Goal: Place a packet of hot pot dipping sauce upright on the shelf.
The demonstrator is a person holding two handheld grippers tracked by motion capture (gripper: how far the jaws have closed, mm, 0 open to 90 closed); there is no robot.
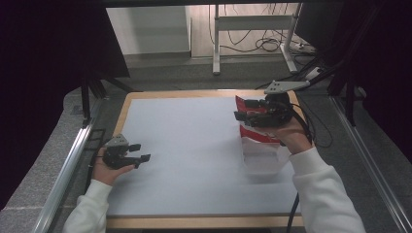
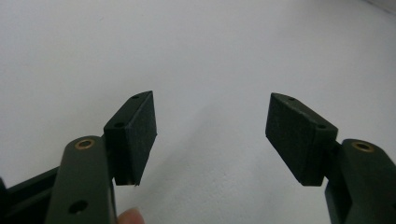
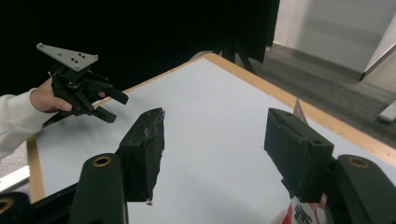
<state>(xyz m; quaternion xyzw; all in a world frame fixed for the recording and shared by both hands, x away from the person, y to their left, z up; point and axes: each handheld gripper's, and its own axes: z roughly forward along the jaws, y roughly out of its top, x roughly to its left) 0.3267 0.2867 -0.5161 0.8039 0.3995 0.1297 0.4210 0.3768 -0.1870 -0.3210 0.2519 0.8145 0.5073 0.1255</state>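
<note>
1. Bag (image 1: 260, 148): one, red and white with a clear lower part. It stands on the right side of the counter (image 1: 184, 145), directly under your right gripper (image 1: 248, 110). Its red top edge (image 3: 299, 112) shows just beside the right-hand jaw in the right gripper view.
2. Right gripper: one, held just above the top of the bag, jaws apart and holding nothing. Whether it touches the bag cannot be told.
3. Left gripper (image 1: 140, 153): one, low over the left side of the counter, well apart from the bag, jaws wide apart and holding nothing. It also shows far off in the right gripper view (image 3: 109, 105).
4. Counter: one, a white sheet on a wooden board. Apart from the bag, nothing else lies on it.
5. Progress, as a judgement: you have no grip on the bag. The work looks to be at its start or just after a release. Which one cannot be told.
6. Left to do, as a judgement: any handling of the bag, most likely beginning at its top edge.
</note>
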